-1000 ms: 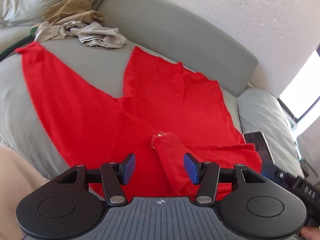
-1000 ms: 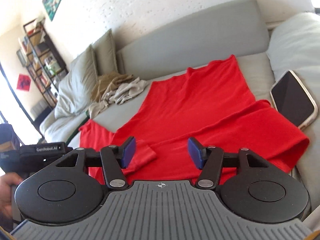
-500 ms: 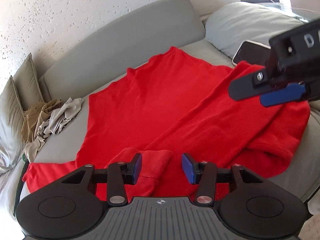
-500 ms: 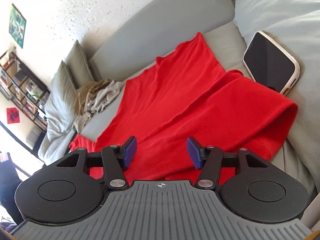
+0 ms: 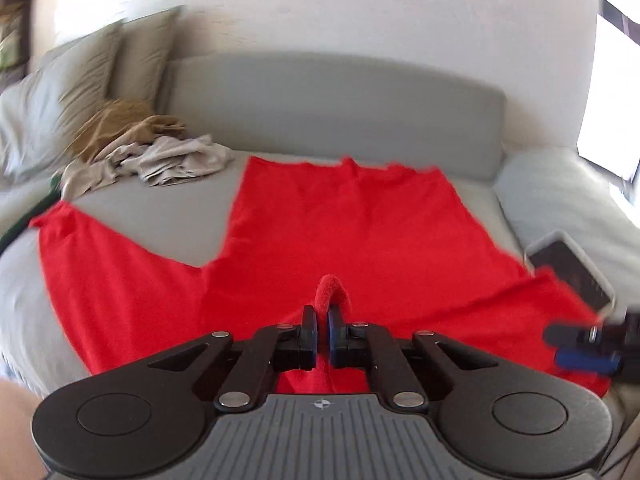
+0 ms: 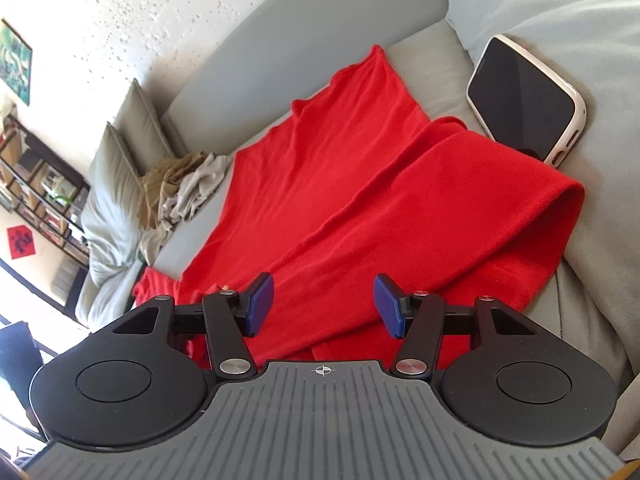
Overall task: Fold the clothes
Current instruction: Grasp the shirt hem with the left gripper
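A red garment (image 5: 360,232) lies spread on the grey sofa seat, one sleeve reaching left. My left gripper (image 5: 322,328) sits at the garment's near edge. Its jaws are closing on a raised fold of the red cloth, which stands pinched between the pads. My right gripper (image 6: 323,304) hovers open over the garment's (image 6: 360,184) folded-over right sleeve, nothing between its pads. In the left wrist view, the right gripper (image 5: 584,348) shows at the far right edge.
A phone (image 6: 524,92) lies by the sleeve against a grey pillow (image 6: 560,12). A heap of beige clothes (image 5: 152,152) sits at the back left near two cushions (image 5: 60,92). The sofa backrest (image 5: 340,104) bounds the rear. A bookshelf (image 6: 36,184) stands far left.
My left gripper has swung round to face the garment squarely, and its jaws have gone from wide apart to pinching a red fold. The right gripper rolled, then held still.
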`<state>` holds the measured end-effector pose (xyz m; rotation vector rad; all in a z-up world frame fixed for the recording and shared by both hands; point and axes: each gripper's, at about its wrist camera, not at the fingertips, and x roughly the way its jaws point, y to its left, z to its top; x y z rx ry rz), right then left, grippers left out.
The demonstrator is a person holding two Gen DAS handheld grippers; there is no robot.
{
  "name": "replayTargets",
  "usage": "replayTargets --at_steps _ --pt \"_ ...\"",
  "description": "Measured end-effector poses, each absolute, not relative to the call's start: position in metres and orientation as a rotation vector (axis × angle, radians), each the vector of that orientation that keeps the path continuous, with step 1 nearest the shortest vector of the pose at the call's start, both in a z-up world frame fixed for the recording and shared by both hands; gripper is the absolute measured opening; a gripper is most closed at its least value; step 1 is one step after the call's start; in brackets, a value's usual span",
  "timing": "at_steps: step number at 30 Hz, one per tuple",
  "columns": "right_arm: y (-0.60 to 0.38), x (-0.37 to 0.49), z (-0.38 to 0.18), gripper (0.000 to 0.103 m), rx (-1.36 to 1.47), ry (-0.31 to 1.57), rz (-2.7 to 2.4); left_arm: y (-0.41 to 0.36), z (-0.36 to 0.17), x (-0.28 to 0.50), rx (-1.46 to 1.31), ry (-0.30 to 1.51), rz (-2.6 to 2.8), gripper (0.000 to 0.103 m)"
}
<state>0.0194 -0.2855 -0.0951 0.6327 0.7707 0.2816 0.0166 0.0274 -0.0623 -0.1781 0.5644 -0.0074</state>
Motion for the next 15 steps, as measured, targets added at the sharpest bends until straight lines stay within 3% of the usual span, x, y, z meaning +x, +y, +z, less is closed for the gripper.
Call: replayTargets --at_steps 2,3,6,11,15 --pt "-0.285 0.019 -0.095 0.059 0.635 0.771 0.280 0.060 -0.064 0.011 -0.376 0.582 0.093 0.008" --pt "-0.284 0.019 -0.096 0.059 0.636 0.774 0.281 0.070 -0.071 0.011 -0.440 0.644 0.120 0.025" --pt "-0.281 0.021 -0.097 0.059 0.633 0.783 0.286 0.089 -0.097 0.006 -0.607 0.785 0.119 0.039" --pt "-0.278 0.022 -0.098 0.059 0.634 0.792 0.288 0.089 -0.097 0.000 -0.647 0.759 0.080 0.044" --pt "-0.278 0.021 -0.098 0.059 0.638 0.792 0.283 0.084 -0.075 0.002 -0.525 0.669 0.084 0.047"
